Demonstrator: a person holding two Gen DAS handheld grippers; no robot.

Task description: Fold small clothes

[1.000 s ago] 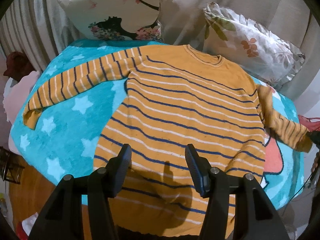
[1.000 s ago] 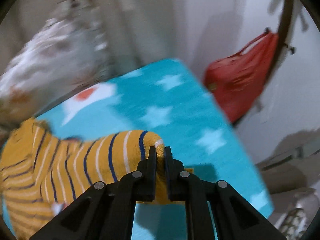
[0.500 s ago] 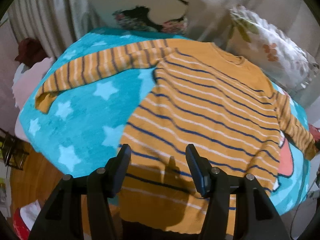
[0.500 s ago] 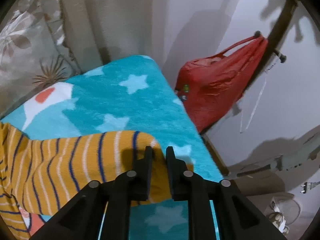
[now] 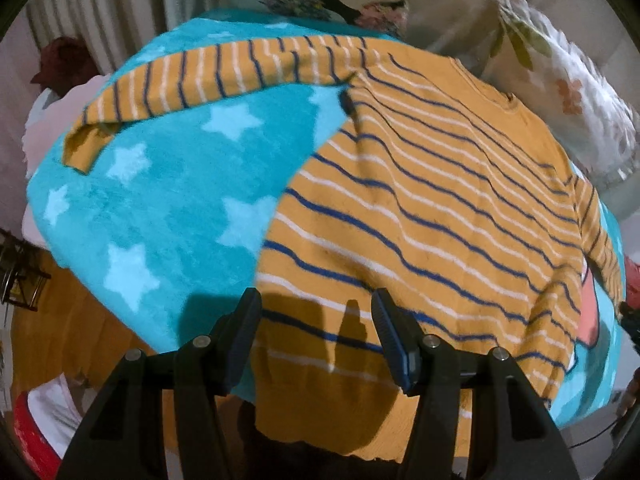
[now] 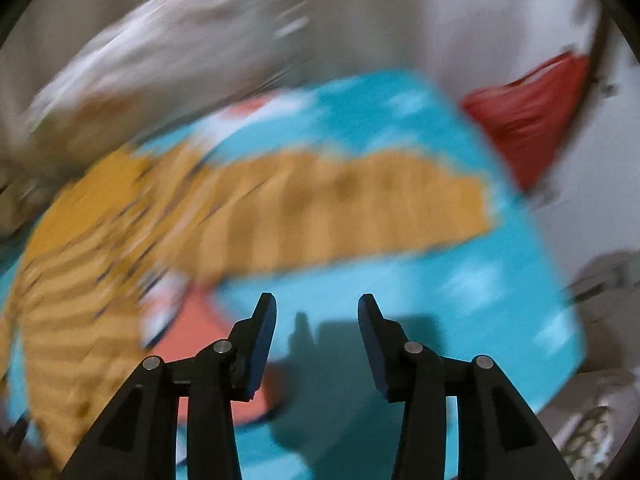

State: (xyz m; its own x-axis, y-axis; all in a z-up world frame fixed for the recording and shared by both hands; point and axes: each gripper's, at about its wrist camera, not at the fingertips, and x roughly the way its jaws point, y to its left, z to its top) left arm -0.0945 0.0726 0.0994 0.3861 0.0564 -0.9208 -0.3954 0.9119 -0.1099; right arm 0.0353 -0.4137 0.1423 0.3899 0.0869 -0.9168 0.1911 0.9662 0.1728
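The striped sweater [image 5: 420, 208] lies flat, front down or up I cannot tell, across the bed's star blanket [image 5: 160, 208], its hem hanging over the near edge and one sleeve [image 5: 208, 76] stretched toward the far left corner. The left tool [image 5: 316, 332] hovers wide open and empty over the hem near the sweater's left side. At the right edge, the right tool [image 6: 316, 328], clamped on the other sleeve [image 6: 352, 204] half a second ago, now stands wide and empty; the sleeve lies spread toward the bed's right edge. Spreading looks finished, so folding can likely begin.
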